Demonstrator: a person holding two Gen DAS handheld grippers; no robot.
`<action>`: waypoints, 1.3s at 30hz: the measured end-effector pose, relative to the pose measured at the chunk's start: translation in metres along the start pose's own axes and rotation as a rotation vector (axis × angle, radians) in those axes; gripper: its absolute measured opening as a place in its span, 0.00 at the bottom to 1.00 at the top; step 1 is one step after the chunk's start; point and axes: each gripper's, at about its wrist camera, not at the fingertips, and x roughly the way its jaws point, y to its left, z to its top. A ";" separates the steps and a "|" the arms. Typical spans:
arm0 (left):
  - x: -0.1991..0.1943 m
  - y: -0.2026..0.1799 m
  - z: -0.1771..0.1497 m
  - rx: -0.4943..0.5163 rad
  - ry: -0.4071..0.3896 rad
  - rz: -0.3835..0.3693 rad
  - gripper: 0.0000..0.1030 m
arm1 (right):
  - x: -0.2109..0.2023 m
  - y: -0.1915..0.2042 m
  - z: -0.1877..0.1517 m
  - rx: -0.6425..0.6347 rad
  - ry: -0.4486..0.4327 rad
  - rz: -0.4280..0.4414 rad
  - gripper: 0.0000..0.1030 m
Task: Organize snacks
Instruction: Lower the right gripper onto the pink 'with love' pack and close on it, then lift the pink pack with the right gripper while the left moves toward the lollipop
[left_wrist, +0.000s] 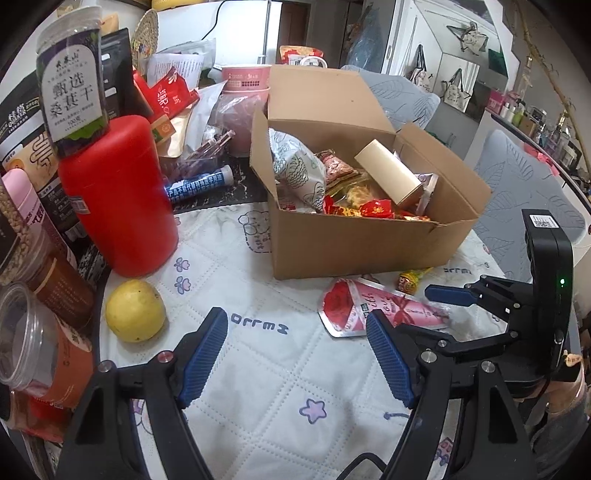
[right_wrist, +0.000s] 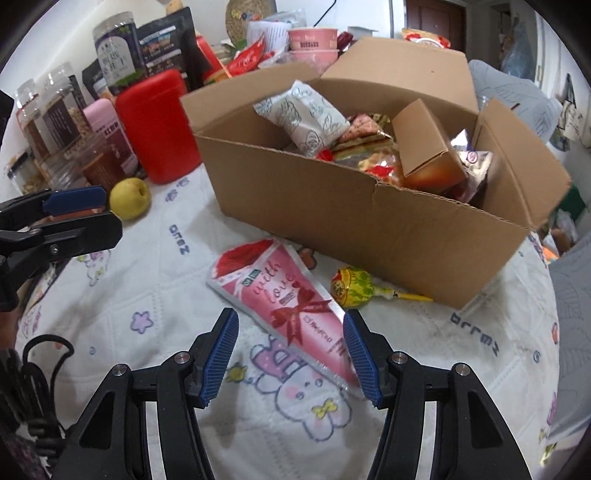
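Item: pink cone-shaped packet (right_wrist: 291, 302), flat on the quilted surface (right_wrist: 147, 295), its narrow end lying between the fingertips of the right hand-held gripper (right_wrist: 291, 354), wide end pointing ahead toward the cardboard box (right_wrist: 351, 221). Right jaws parted, pads not pressing; nothing grasped. Left hand-held gripper (left_wrist: 295, 354) released, empty, packet ahead to its right.

Handling, judged: light, thin, crinkly foil, likely slippery; pinch across the narrow body.

Also loose: lollipop (right_wrist: 354, 284), just right of the packet, beside the box wall.
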 end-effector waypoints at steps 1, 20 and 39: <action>0.003 0.000 0.001 -0.001 0.006 0.002 0.75 | 0.003 -0.001 0.002 -0.005 0.006 0.000 0.65; 0.014 0.013 0.000 -0.047 0.031 0.008 0.75 | 0.034 0.032 0.011 -0.155 0.072 -0.031 0.34; -0.013 -0.012 0.000 -0.009 -0.021 -0.034 0.75 | -0.042 0.019 -0.027 0.008 -0.047 0.015 0.19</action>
